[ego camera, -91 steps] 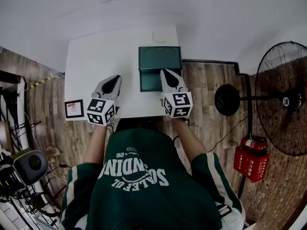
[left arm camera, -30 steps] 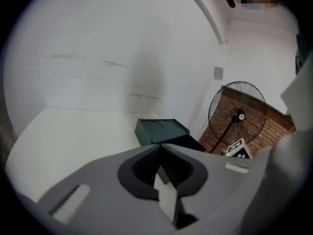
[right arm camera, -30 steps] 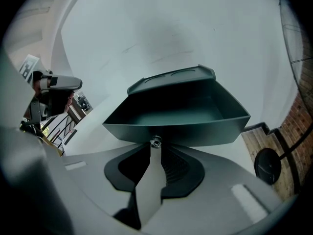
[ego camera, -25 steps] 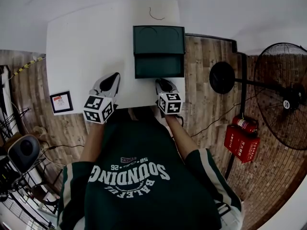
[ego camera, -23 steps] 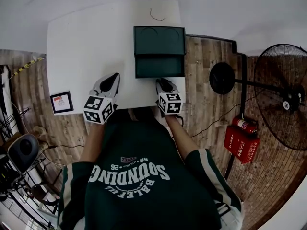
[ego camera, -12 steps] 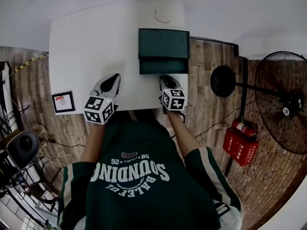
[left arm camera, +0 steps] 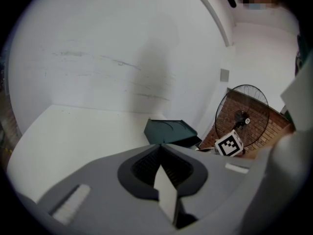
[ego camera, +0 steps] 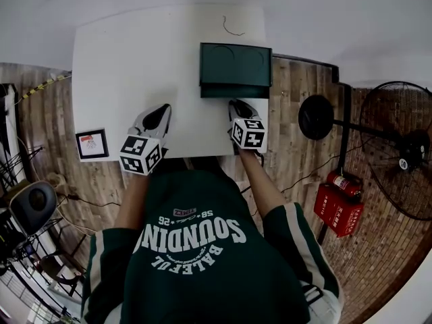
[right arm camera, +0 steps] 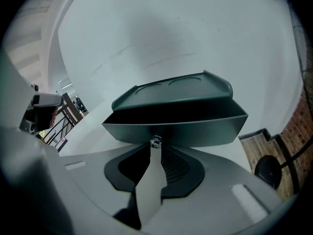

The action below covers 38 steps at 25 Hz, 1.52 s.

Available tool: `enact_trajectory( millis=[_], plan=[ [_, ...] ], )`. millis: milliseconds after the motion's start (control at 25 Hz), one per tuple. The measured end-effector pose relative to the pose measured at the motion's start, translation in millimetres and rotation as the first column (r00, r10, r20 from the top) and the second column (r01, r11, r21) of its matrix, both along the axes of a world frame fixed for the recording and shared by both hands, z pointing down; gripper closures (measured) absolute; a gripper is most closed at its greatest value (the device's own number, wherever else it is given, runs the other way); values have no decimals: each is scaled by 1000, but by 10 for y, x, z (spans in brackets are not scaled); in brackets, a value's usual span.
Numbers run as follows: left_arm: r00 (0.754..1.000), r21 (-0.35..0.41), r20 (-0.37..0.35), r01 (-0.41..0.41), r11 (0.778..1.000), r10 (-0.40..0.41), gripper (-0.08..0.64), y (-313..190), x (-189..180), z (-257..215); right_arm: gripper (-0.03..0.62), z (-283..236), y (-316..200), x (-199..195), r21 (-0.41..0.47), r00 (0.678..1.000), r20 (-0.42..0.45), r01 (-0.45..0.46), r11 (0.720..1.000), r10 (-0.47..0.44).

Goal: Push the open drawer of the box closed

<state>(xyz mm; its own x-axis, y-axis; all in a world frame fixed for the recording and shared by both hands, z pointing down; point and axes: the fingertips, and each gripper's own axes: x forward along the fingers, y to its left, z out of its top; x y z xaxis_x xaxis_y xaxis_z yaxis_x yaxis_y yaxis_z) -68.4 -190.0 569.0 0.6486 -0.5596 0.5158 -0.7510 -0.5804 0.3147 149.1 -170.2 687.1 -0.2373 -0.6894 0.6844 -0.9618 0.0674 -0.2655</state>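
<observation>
Right gripper (right arm camera: 154,146): drawer front (right arm camera: 195,131) is dead ahead of my jaws, its knob (right arm camera: 156,141) right at the tips, so no going forward there; bare table (right arm camera: 84,141) to either side. Left gripper (left arm camera: 160,150): open white table ahead of the jaws up to the wall (left arm camera: 98,58), green box (left arm camera: 168,130) off to their right.

Dark green box (ego camera: 235,66) on a white table (ego camera: 128,59). The grey left gripper (ego camera: 160,111) and right gripper (ego camera: 237,104) bear black-and-white square-patterned cubes. Green sweatshirt (ego camera: 202,275) with white lettering and white-striped sleeves. Brown plank floor (ego camera: 290,160). Red extinguisher case (ego camera: 339,211).
</observation>
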Motion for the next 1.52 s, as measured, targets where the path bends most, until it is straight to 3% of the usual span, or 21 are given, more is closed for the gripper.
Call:
enact_trajectory(
  millis=[720,1280,1520],
  plan=[
    [999,-6,7,54,999,-54,508,12,-161,-1,522,-7,-410,51,16,1000,8,17,1000,-17],
    [998,15,-6,68,998,-68,508,8,-200,-76,523,13,-310,69,-4,1000,20,2,1000,-2],
    [997,63,-17,76,995,-75,508,-57,-233,-223,539,-410,-211,-7,107,998,12,53,993,-54]
  ],
)
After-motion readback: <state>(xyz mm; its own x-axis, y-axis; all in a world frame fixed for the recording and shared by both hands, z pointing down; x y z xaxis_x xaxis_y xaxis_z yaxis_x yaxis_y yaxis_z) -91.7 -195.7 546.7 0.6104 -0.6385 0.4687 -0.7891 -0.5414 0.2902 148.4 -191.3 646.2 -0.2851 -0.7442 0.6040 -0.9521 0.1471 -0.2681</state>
